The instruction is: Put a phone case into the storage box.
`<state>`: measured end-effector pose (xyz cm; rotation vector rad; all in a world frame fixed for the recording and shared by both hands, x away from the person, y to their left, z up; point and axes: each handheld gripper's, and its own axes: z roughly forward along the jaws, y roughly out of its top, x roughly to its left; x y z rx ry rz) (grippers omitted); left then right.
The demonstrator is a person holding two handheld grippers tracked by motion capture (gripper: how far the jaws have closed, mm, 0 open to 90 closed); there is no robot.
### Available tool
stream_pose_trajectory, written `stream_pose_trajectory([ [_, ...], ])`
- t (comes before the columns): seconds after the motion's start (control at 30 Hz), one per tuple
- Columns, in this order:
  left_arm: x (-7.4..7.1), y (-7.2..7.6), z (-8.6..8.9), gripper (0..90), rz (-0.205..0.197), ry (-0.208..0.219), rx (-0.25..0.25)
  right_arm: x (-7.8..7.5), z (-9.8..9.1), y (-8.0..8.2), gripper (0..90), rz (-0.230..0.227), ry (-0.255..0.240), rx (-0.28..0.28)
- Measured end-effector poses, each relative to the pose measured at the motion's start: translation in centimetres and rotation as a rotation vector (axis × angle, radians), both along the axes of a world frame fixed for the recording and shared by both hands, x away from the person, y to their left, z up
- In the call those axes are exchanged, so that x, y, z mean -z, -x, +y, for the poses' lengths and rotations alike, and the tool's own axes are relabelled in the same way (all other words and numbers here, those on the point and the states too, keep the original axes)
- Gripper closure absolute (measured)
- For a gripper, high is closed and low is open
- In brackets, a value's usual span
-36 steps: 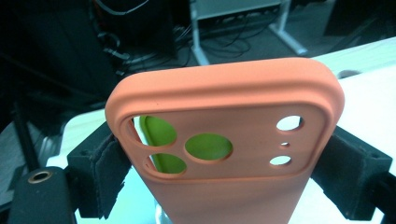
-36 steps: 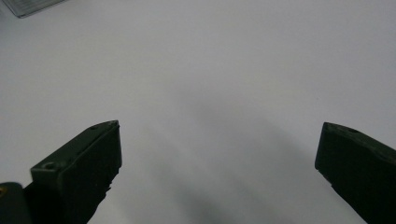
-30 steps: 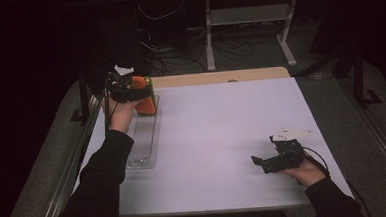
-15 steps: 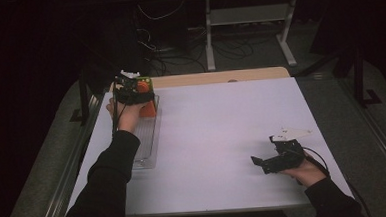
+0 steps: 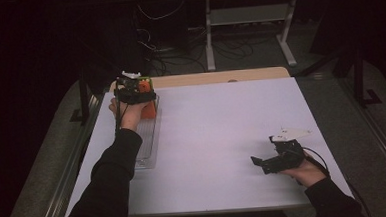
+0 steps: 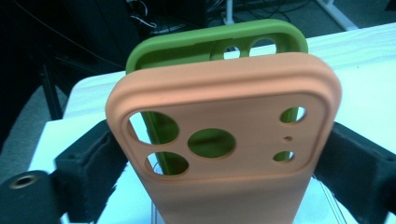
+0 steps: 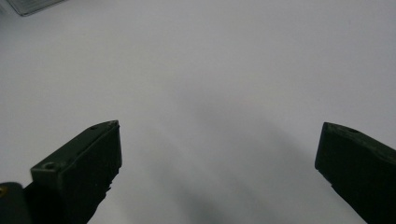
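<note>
Two phone cases, orange case [image 6: 224, 154] before green case [image 6: 205, 44], stand between the left gripper [image 5: 136, 91] jaws, just opening, at the worktop [image 5: 222, 132] far-left corner; right gripper [image 5: 276, 159] jaws spread, empty.

High view looks forward-down over white table [image 5: 222, 137]; gripper views ride close (jaw-level), sharing that tabletop.

left hand-held gripper [image 5: 141, 87] jaws just been opening, right hand-held gripper [image 5: 266, 160] jaws spread
</note>
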<state>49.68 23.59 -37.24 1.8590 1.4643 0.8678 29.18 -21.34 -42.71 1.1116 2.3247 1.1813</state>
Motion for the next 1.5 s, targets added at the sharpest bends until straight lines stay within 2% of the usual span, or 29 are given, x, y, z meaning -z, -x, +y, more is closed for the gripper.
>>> stream_pose_trajectory([
  [0.13, 0.1, -0.1, 0.2, 2.7, -0.001, 0.021, 0.005, 0.0, 0.0, 0.0, 0.0, 0.001, -0.001, -0.001],
  [0.43, -0.4, 0.0, 0.4, 0.0, -0.052, 0.066, 0.051, 0.0, -0.1, 0.0, 0.0, -0.001, 0.0, -0.002],
  [0.53, -0.7, 0.2, 0.6, 0.0, -0.058, 0.068, 0.088, 0.0, -0.1, 0.0, 0.0, -0.001, -0.002, 0.0],
  [0.7, -1.2, 0.8, 1.0, 0.0, -0.052, 0.103, 0.144, 0.0, -0.1, 0.0, 0.0, 0.0, -0.002, -0.003],
  [0.83, -1.9, 1.6, 1.3, 0.0, -0.047, 0.089, 0.189, 0.0, -0.1, 0.0, 0.0, -0.001, -0.003, -0.002],
  [0.93, -2.5, 2.5, 1.4, 0.0, -0.047, 0.096, 0.22, -0.1, -0.1, 0.0, 0.0, 0.002, -0.009, 0.001],
  [0.97, -2.7, 3.0, 1.4, 0.0, -0.052, 0.113, 0.24, -0.1, -0.2, 0.0, 0.0, -0.001, -0.009, 0.0],
  [1.13, -3.1, 5.5, 1.2, 0.0, -0.027, 0.135, 0.359, -0.2, -0.2, 0.2, 0.0, -0.002, -0.011, -0.003],
  [1.3, -3.6, 8.2, 0.9, 0.0, -0.045, 0.18, 0.455, -0.4, -0.2, 0.2, 0.0, -0.011, -0.014, -0.009],
  [1.33, -3.6, 8.9, 0.7, 0.0, -0.052, 0.202, 0.477, -0.4, -0.2, 0.3, 0.0, -0.01, -0.016, -0.009],
  [1.43, -3.7, 10.4, 0.4, 0.0, -0.05, 0.206, 0.525, -0.5, -0.1, 0.3, 0.0, -0.013, -0.023, -0.019],
  [1.47, -3.7, 10.9, 0.4, 0.0, -0.047, 0.193, 0.549, -0.5, -0.1, 0.3, 0.0, -0.015, -0.023, -0.021],
  [1.5, -3.6, 11.4, 0.3, 0.0, -0.05, 0.202, 0.562, -0.6, -0.1, 0.4, 0.0, -0.015, -0.025, -0.021],
])
